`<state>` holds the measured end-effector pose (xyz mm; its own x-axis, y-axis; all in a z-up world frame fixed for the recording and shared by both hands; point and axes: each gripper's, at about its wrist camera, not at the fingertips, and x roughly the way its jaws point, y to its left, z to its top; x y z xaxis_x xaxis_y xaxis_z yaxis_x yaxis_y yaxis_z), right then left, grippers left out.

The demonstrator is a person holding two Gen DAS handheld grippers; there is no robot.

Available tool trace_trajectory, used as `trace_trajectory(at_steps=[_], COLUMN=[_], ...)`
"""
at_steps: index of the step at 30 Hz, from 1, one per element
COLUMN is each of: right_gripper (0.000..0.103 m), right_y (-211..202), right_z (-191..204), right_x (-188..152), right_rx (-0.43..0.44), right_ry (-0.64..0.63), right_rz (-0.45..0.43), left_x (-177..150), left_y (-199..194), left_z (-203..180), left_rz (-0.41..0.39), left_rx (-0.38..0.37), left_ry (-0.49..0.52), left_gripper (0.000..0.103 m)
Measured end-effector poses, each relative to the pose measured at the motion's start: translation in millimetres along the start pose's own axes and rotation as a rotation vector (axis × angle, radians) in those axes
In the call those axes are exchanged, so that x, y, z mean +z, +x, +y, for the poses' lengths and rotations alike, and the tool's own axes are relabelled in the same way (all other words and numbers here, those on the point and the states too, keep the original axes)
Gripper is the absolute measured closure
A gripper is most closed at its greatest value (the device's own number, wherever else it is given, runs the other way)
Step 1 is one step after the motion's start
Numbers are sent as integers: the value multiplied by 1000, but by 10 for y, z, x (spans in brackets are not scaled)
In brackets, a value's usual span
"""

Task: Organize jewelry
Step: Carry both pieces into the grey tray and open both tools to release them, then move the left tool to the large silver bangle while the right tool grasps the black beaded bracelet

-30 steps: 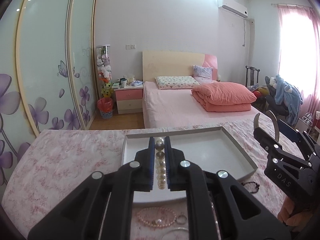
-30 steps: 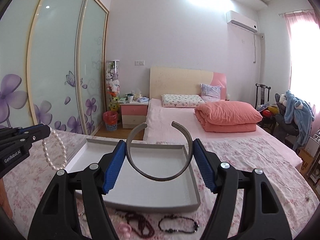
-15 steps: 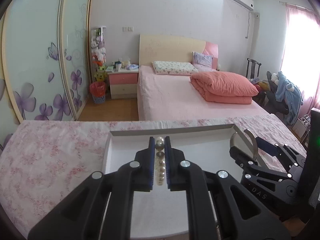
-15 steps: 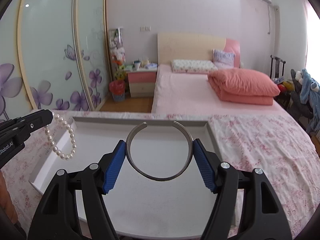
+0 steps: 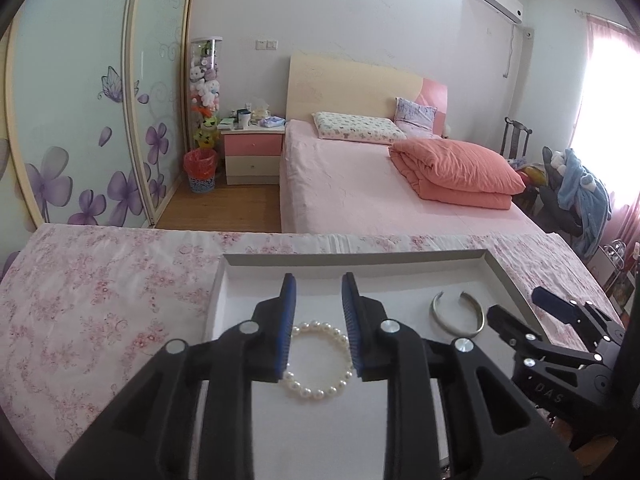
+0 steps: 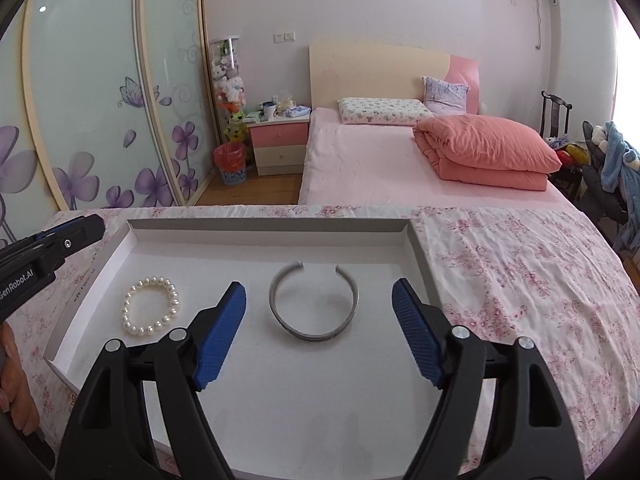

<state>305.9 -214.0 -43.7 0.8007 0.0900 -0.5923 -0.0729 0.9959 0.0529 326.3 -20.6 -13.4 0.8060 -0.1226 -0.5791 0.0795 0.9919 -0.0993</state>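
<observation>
Tray [image 6: 128, 240], white, shallow, on the floral cloth [image 6: 520, 280]: our landmark. Pearl bracelet [image 6: 150, 306] lies flat near the tray's left wall; we see it directly below the left gripper [image 5: 318, 312], whose blue pads stand apart and grip nothing. Silver cuff [image 6: 314, 304] lies flat at the tray's middle, its gap facing the tray's far wall, just ahead of the right gripper [image 6: 320, 312], spread wide and empty. We judge each gripper nearest its own piece.

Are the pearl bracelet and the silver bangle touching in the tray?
Apart. The right wrist view shows bare white tray floor between the pearl bracelet and the silver bangle.
</observation>
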Motion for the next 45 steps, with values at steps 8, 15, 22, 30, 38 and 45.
trace_trajectory(at_steps=[8, 15, 22, 30, 38, 45], right_gripper=[27, 28, 28, 48, 71, 91], right_y=[-289, -658, -745, -500, -339, -547], right_z=[-51, -204, -417, -680, -650, -702], right_x=[-23, -249, -635, -782, -864, -983], right_rx=[-8, 15, -19, -50, -60, -36], right_ry=[4, 17, 2, 60, 14, 57], right_rz=[-37, -34, 90, 207, 252, 268], left_x=[-45, -331, -831, -1127, -1245, -1378], left_y=[-332, -887, -1249, -1293, -1291, -1239], left_z=[69, 166, 282, 200, 65, -27], left_rz=[-32, -52, 3, 82, 109, 163], left_rx=[22, 19, -4, -42, -89, -137], left_ry=[3, 24, 40, 83, 114, 131], left_gripper=[75, 64, 46, 39, 28, 18])
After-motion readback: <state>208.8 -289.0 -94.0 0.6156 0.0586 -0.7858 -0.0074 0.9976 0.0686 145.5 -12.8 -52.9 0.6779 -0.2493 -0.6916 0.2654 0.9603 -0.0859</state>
